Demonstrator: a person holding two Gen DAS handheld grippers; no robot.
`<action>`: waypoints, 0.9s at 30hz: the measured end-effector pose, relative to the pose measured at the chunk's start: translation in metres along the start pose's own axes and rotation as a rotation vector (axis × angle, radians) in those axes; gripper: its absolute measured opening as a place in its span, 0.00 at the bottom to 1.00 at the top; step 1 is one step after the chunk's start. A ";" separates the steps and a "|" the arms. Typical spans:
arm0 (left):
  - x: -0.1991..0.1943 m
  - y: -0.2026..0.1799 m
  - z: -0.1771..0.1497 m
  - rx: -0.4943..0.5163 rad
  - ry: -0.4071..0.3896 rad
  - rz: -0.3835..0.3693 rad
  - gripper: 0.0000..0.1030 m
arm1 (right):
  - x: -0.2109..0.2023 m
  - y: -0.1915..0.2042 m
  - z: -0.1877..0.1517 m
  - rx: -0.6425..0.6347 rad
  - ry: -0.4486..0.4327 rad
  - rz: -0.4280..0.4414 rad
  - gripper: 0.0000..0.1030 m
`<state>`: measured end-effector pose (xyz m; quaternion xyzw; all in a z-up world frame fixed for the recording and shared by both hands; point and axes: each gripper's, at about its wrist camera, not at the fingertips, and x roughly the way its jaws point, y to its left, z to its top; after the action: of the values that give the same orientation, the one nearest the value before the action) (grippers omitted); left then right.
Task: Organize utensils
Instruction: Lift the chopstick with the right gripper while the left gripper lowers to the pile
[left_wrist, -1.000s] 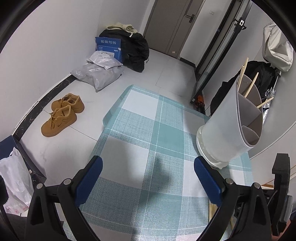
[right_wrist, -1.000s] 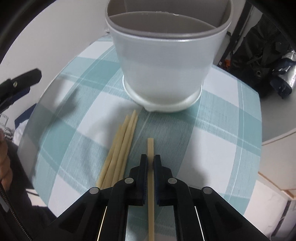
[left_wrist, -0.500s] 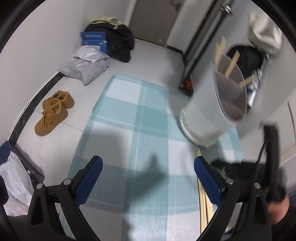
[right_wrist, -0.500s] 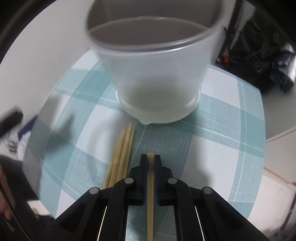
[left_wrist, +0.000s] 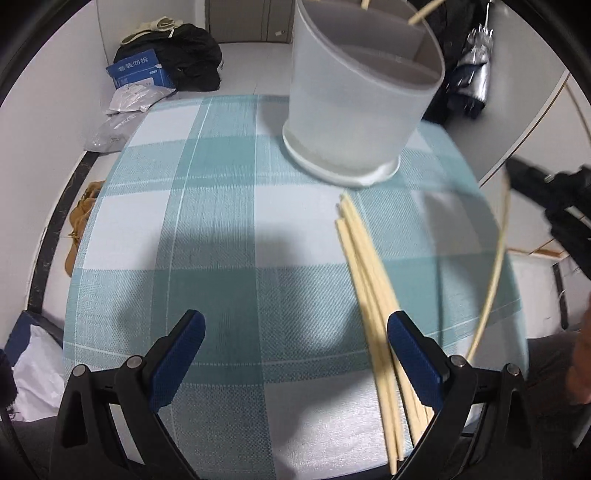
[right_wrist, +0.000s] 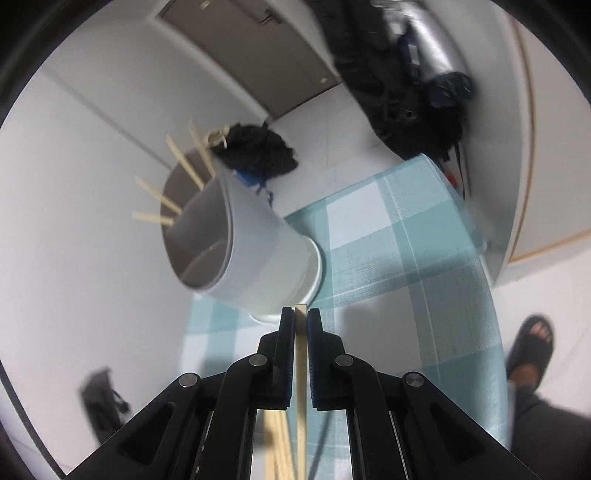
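One chopstick (right_wrist: 300, 354) clamped in right gripper (right_wrist: 300, 314)

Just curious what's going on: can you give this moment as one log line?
right hand-held gripper: shut on chopstick | left hand-held gripper: open | holder: upright | loose chopsticks: on tablecloth

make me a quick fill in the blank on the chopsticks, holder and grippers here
1. The right gripper is shut on a single ____.
2. The left gripper is ____ and holds nothing.
3. The loose chopsticks lie on the ____ cloth.
4. The white holder already has chopsticks standing ____ it.

Missing words: chopstick; open; checked; in
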<state>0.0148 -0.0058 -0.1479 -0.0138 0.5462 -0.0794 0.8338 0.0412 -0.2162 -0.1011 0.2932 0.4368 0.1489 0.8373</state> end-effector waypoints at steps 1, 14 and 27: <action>0.003 0.001 -0.001 -0.002 0.009 0.012 0.94 | -0.002 -0.004 -0.002 0.026 -0.011 0.023 0.06; 0.017 0.000 0.002 0.012 0.027 0.065 0.94 | -0.004 -0.052 -0.010 0.092 -0.054 0.133 0.06; 0.028 0.005 0.020 0.052 0.075 0.115 0.94 | 0.000 -0.060 -0.006 0.089 -0.056 0.158 0.06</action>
<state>0.0442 -0.0067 -0.1662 0.0423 0.5745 -0.0462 0.8161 0.0363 -0.2607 -0.1413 0.3679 0.3949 0.1867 0.8209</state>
